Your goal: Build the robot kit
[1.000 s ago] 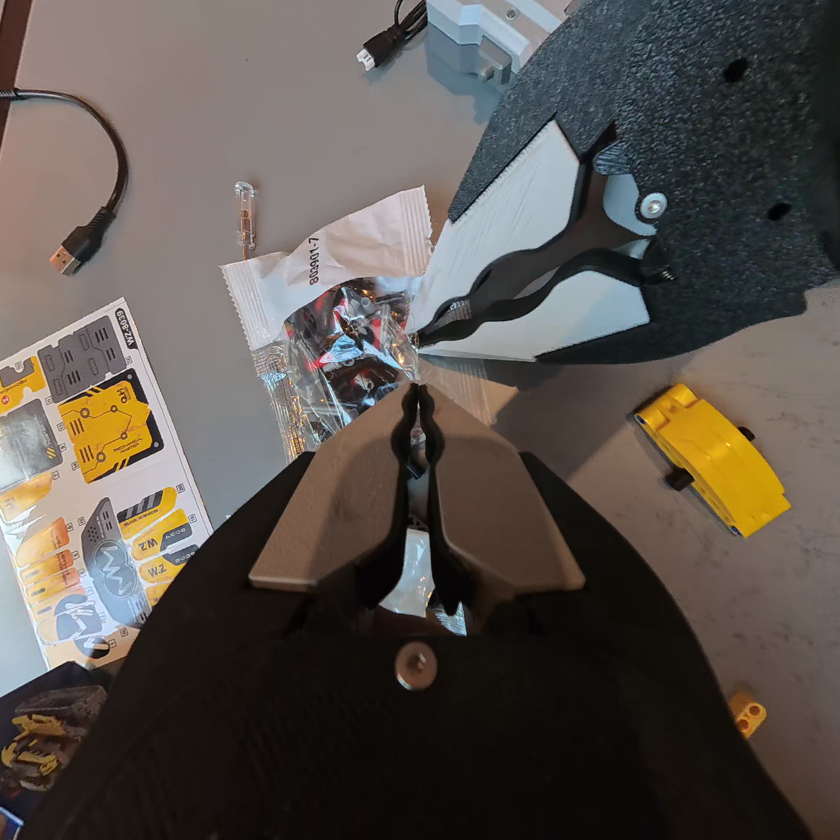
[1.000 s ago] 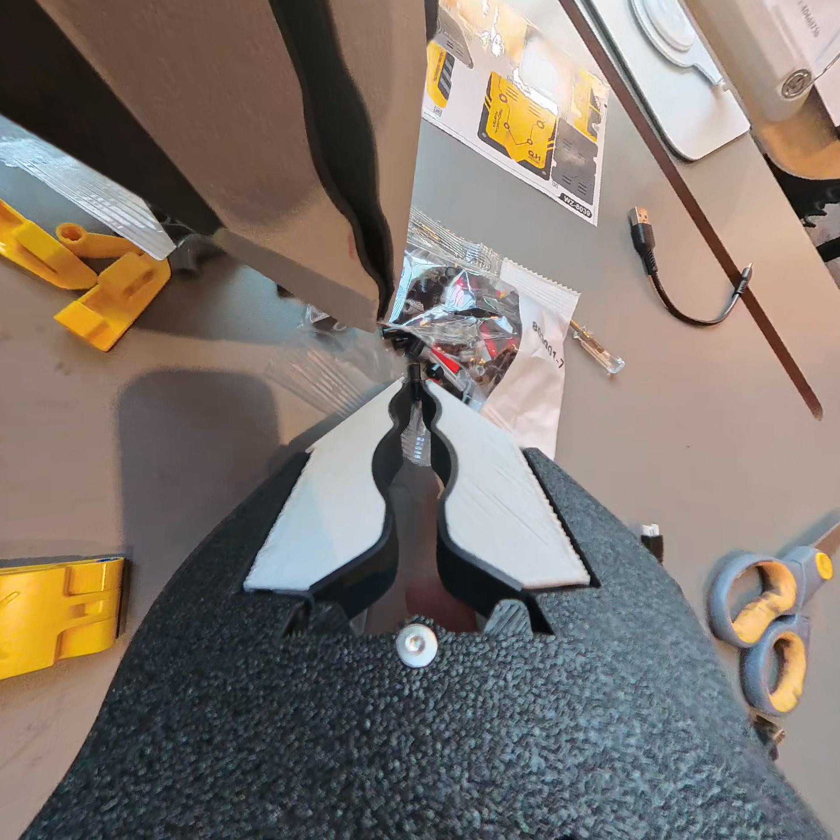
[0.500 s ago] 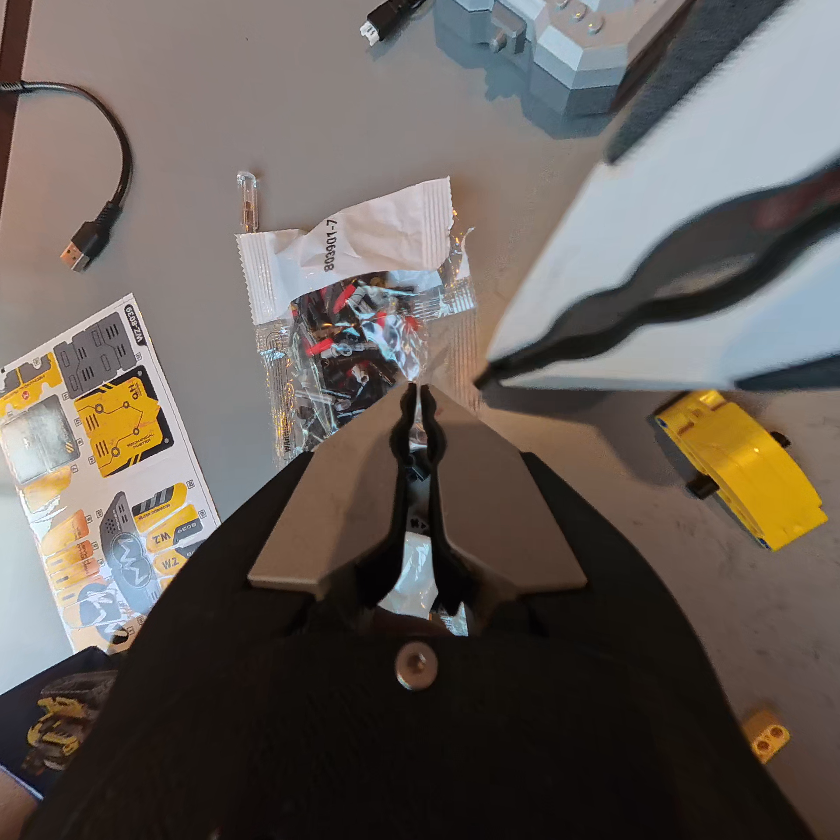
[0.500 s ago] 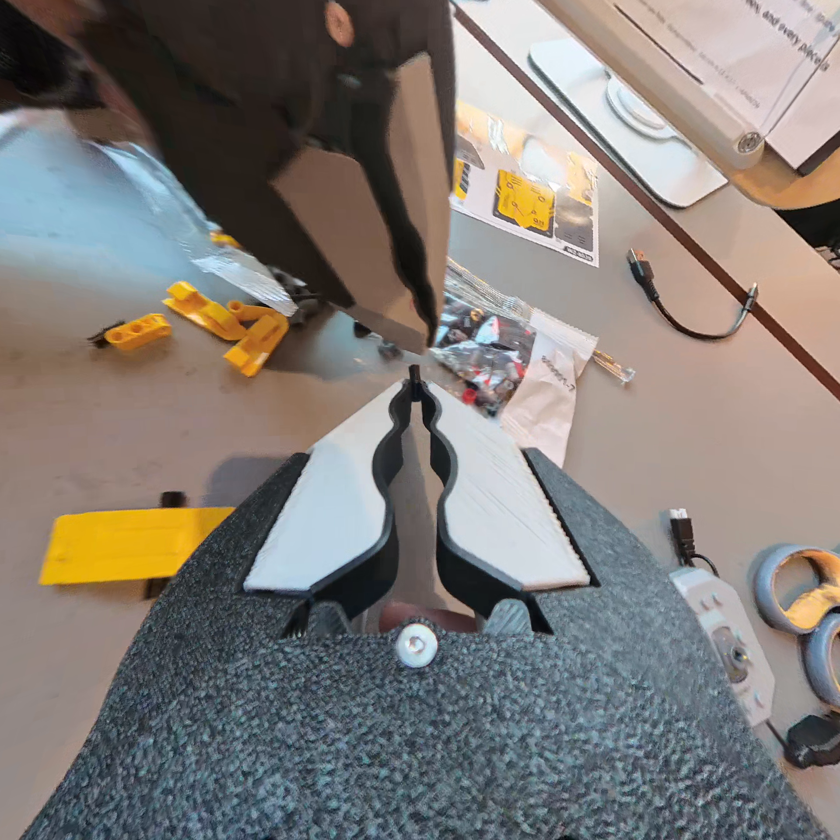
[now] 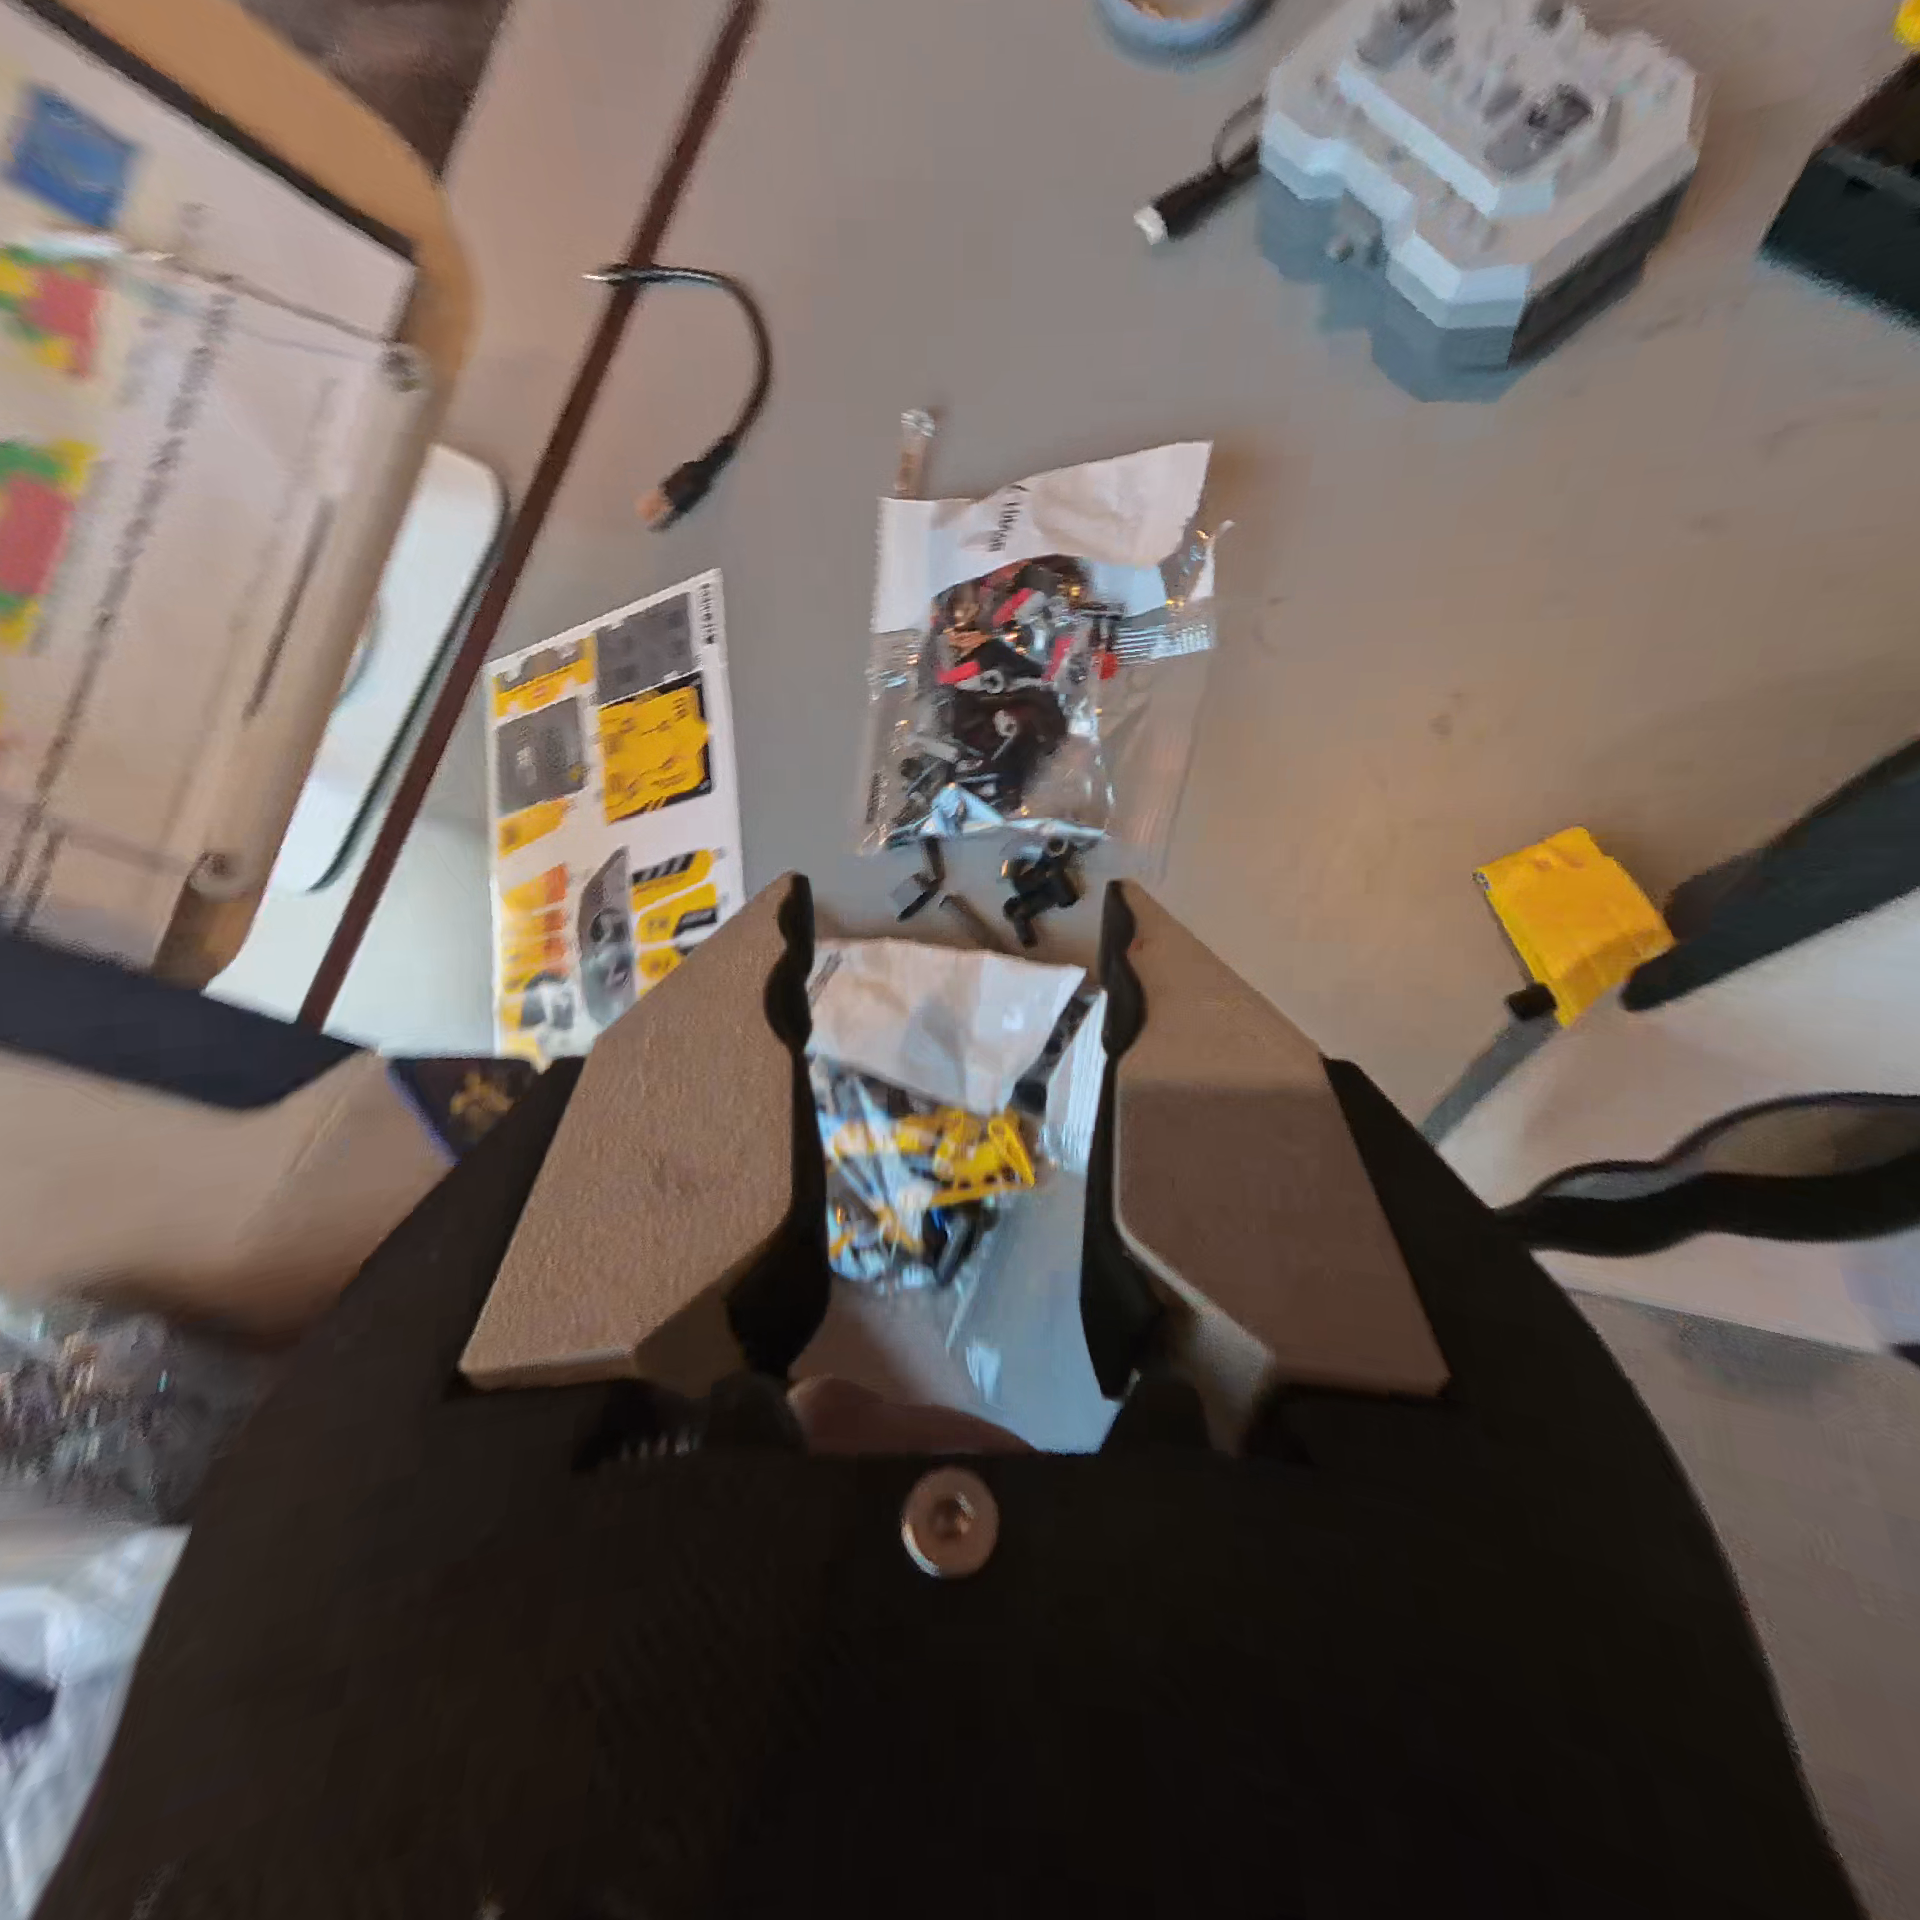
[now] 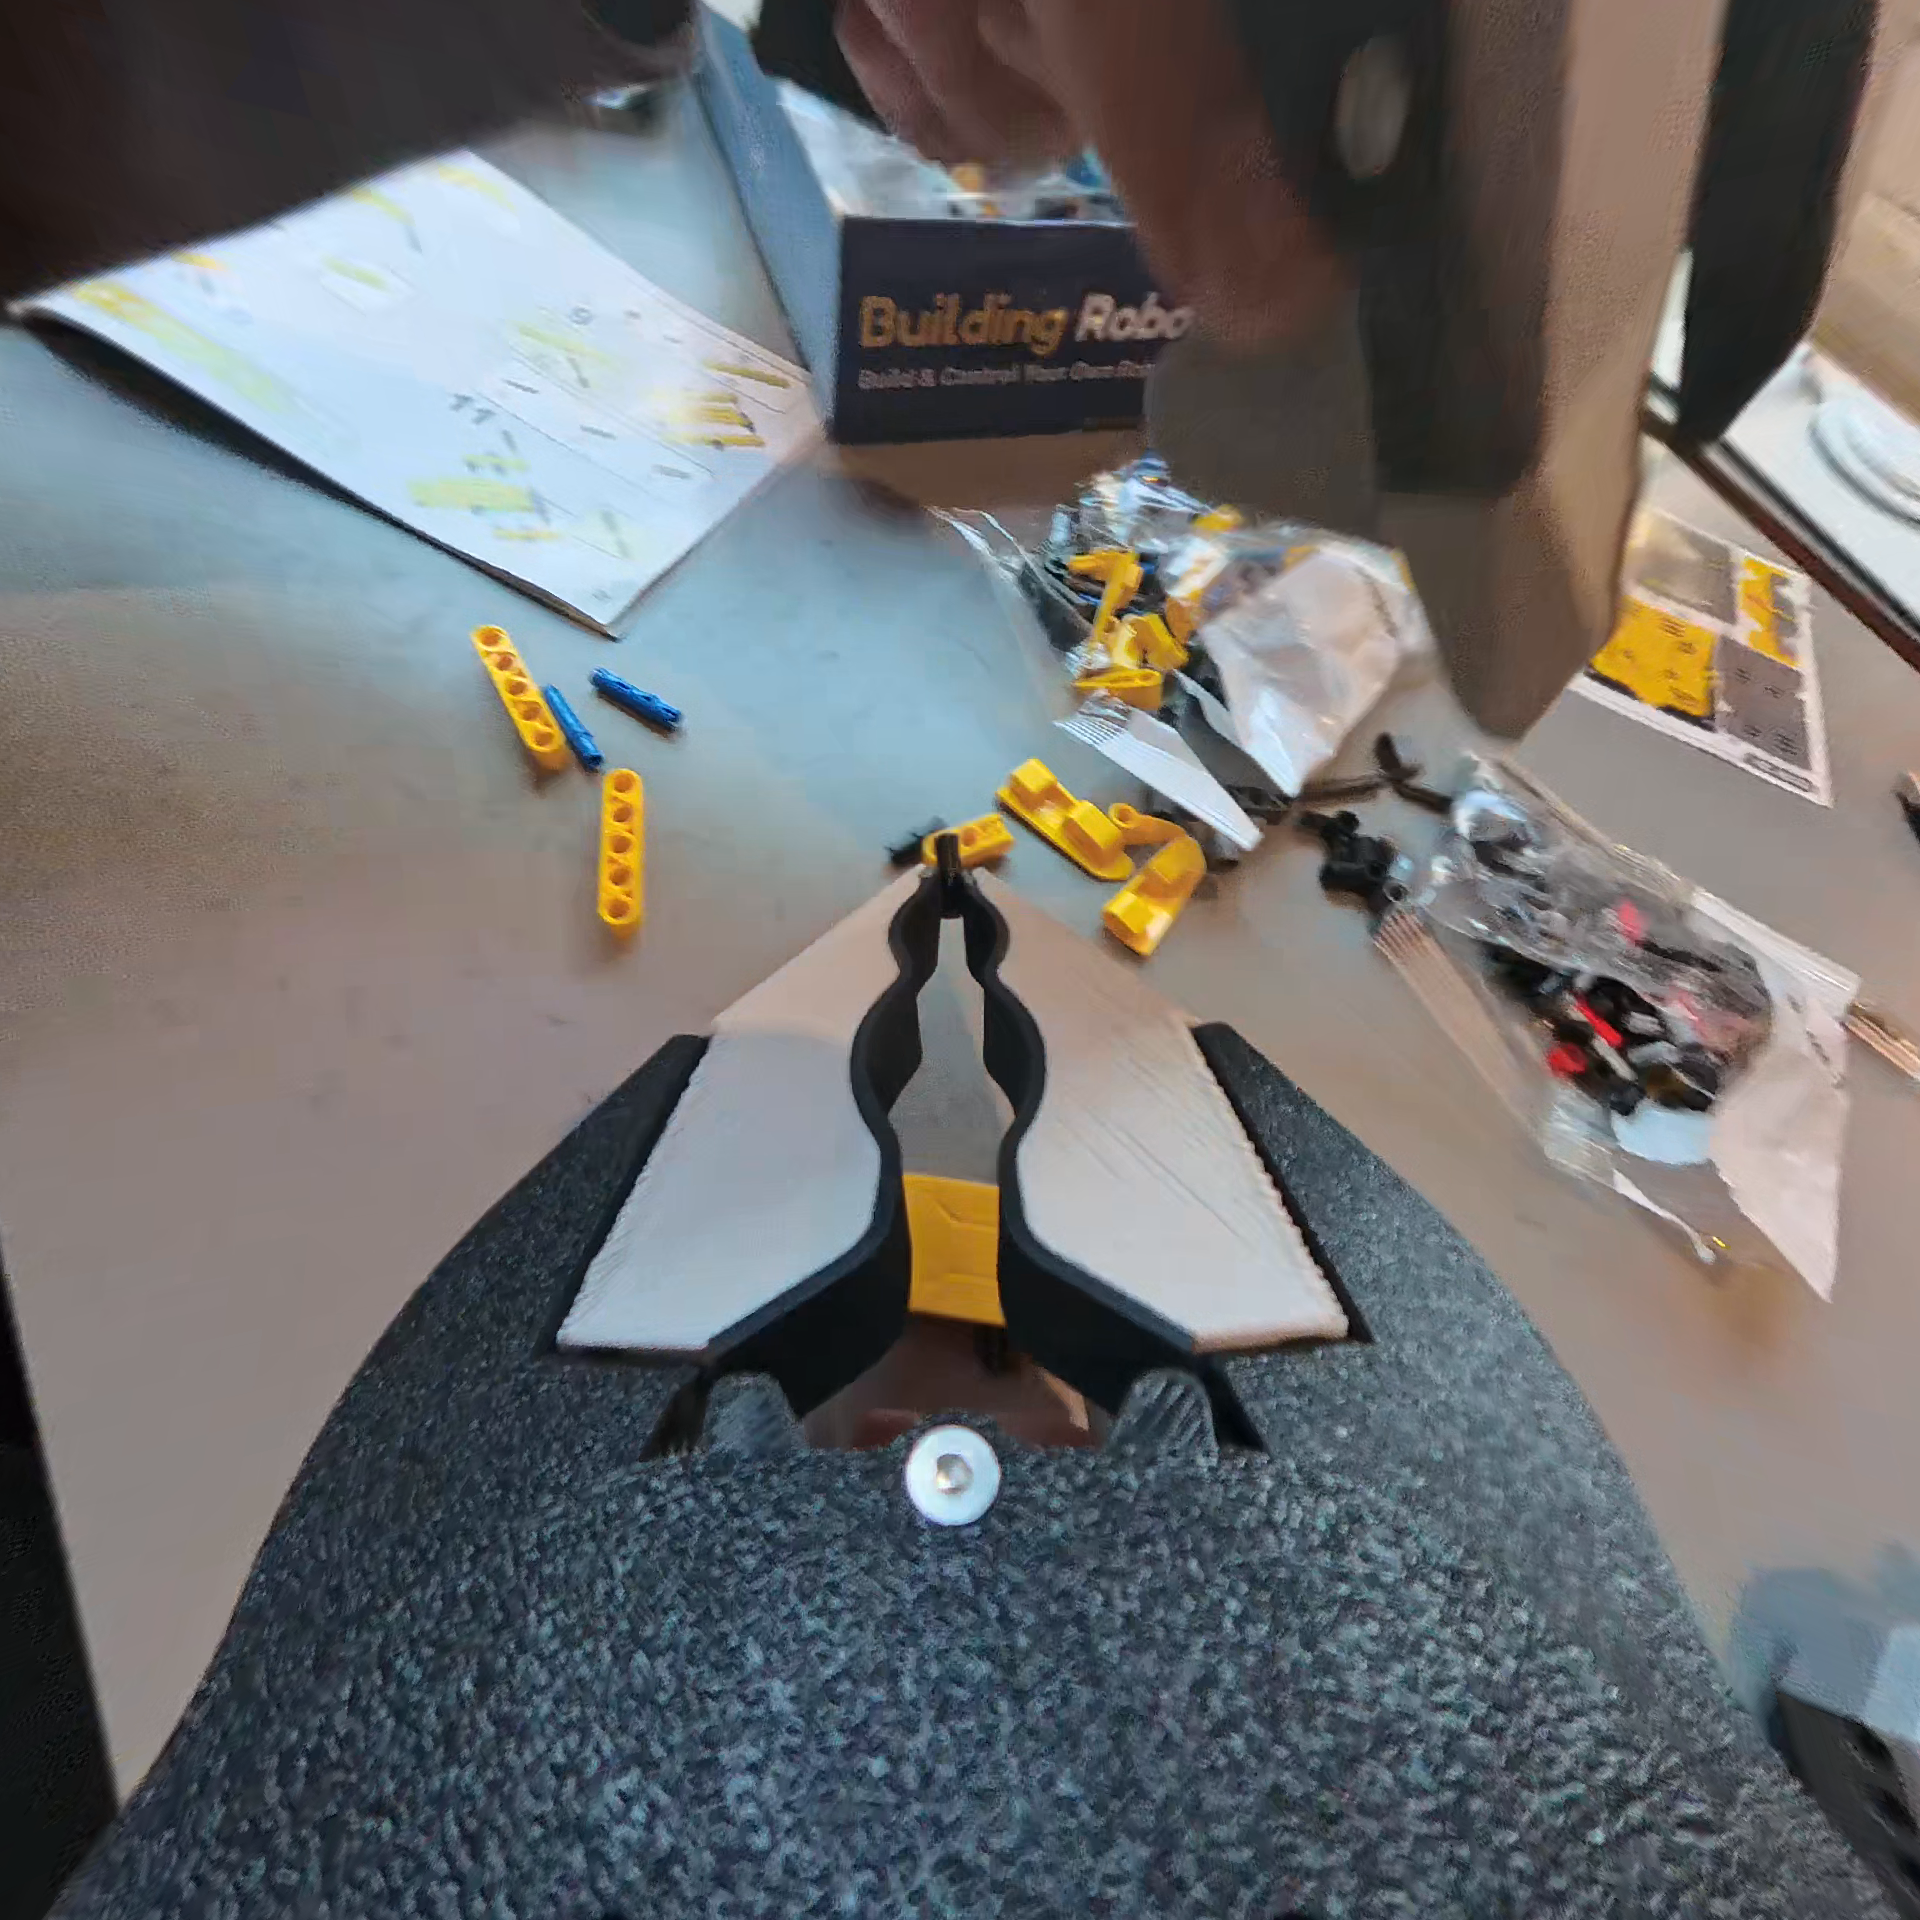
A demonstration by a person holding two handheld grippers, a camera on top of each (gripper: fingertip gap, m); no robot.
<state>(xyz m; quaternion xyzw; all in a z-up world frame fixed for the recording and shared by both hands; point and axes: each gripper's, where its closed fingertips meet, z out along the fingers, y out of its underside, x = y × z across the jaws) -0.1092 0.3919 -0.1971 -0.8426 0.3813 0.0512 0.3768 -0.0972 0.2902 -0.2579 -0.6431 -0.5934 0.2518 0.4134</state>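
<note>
My left gripper (image 5: 956, 914) is open and empty, held above a clear bag of yellow parts (image 5: 925, 1143). Beyond it lies a clear bag of black and red parts (image 5: 1018, 686), with a few loose black pins (image 5: 1029, 883) at its near edge. My right gripper (image 6: 948, 894) is shut on a small black piece (image 6: 948, 854) that sticks out of its tips, above the table near loose yellow parts (image 6: 1070, 821). The left gripper (image 6: 1507, 416) shows blurred at the upper right of the right wrist view. The black-and-red bag (image 6: 1621, 987) and the yellow-parts bag (image 6: 1247, 623) also show there.
A sticker sheet (image 5: 613, 779), a black USB cable (image 5: 727, 416), a grey-white block unit (image 5: 1475, 156) and a yellow curved part (image 5: 1569, 925) lie around. An instruction booklet (image 6: 416, 364), a dark box (image 6: 987, 312), yellow beams (image 6: 621, 842) and blue pins (image 6: 634, 698) lie farther left. My left tips are roughly 20 cm from the grey-white block unit (image 5: 1475, 156).
My left gripper has opened, let go of the black-and-red bag and pulled back upward. My right gripper has swung away from that bag, still shut. Black pins now lie loose by the bag.
</note>
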